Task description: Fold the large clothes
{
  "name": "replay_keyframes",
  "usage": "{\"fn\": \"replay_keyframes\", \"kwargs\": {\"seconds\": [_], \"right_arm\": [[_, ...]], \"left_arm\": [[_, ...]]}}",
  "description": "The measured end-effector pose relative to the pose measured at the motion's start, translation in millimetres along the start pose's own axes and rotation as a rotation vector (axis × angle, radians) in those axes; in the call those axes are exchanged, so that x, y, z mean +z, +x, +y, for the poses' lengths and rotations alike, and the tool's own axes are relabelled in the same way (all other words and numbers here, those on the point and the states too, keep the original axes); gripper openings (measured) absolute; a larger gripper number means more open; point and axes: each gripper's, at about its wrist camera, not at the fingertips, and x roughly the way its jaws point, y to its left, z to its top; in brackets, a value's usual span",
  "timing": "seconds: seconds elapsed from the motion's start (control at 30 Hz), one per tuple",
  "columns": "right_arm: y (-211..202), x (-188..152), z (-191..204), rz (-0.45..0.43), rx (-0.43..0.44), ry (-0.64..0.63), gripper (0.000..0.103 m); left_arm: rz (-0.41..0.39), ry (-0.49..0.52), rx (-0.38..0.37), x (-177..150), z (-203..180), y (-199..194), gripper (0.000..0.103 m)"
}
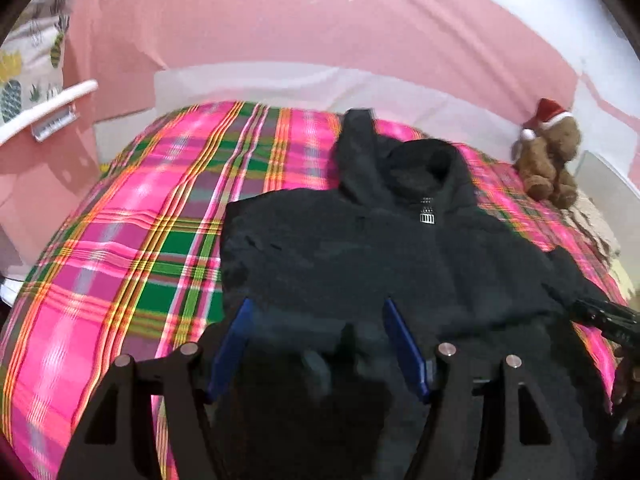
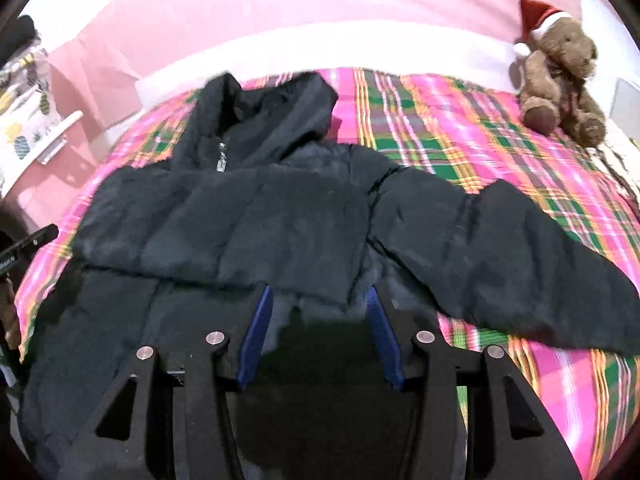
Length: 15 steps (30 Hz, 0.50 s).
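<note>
A black hooded puffer jacket lies front-up on a bed covered with a pink, green and yellow plaid blanket. Its hood points toward the far edge of the bed, where a pink wall rises behind a white strip. A silver zipper pull glints at the collar.

One sleeve appears to be folded across the chest already, forming a thick band over the body. The other sleeve stretches out flat to the right across the blanket, not yet folded. This suggests the task is partway through, with that sleeve likely the next part to bring in.

The left tool hovers low over the jacket's lower body, its blue-padded fingers spread wide with only dark fabric visible beneath them; it grips nothing. The right tool sits near the bottom edge of the folded band, close to where the outstretched sleeve joins the body. Its fingers are likewise held well apart and hold nothing. Both tools seem poised near the hem side, probably so the person can reach either the sleeve or the bottom edge.

A brown teddy bear in a red Santa hat sits at the far right corner of the bed, well clear of the jacket. A pineapple-print fabric hangs at the far left.
</note>
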Motion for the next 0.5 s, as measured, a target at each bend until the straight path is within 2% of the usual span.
{"fn": "replay_keyframes", "kwargs": {"seconds": [0.13,0.23,0.43,0.5], "right_arm": [[-41,-25,-3,-0.040,-0.008,0.028,0.050],[-67,-47,-10,-0.059,-0.019,0.065,0.051],[-103,-79,-28,-0.081,-0.048,0.125,0.055],[-109,-85,-34,-0.083,-0.051,0.146,0.059]], "left_arm": [[-0.028,-0.003,-0.024,-20,-20,-42,0.070],[-0.043,-0.003,-0.048,-39,-34,-67,0.074],[-0.022,-0.008,-0.087,-68,-59,-87,0.075],[-0.014,-0.009,-0.097,-74,-67,-89,0.075]]}}
